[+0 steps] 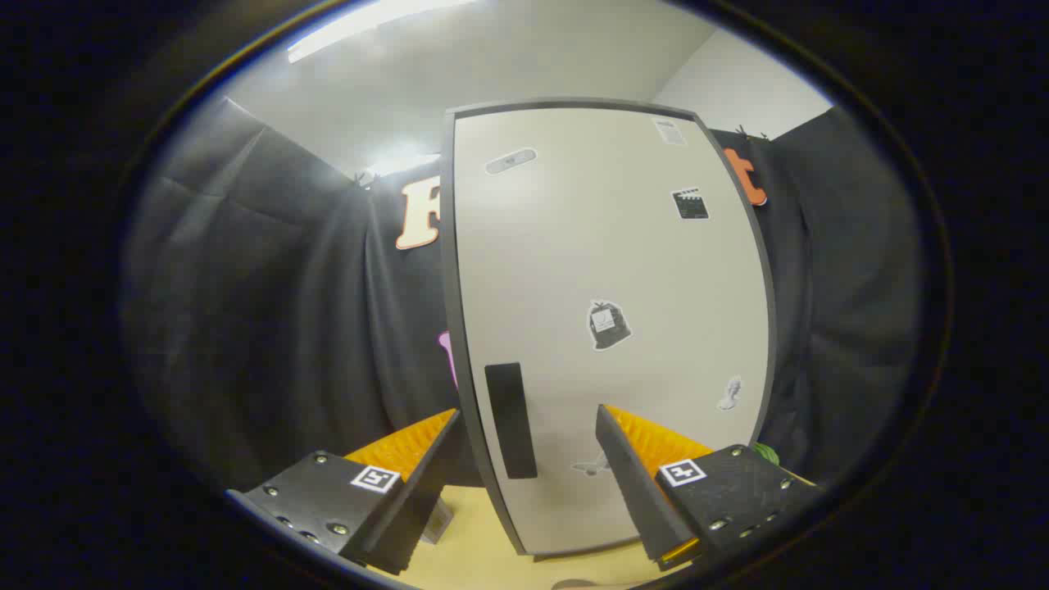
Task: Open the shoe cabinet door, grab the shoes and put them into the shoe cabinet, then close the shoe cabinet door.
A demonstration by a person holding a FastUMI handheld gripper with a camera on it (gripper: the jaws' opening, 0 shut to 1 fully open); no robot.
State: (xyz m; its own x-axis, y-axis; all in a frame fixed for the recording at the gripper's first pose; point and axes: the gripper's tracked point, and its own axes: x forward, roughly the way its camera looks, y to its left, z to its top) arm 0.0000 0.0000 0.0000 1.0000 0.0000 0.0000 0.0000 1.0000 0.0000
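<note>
Gripper (527,438) level and facing forward, fingers spread wide apart, nothing held between them

Illumination is overhead: a ceiling strip light (361,29) is overexposed, and a second glare patch sits lower on the ceiling. The cabinet door (606,270) is evenly lit and in sharp focus. The cloth wall (246,328) is dim. Fisheye distortion bows the door's edges outward. The open tongs (529,426) are sharp, with dark inner faces.
</note>
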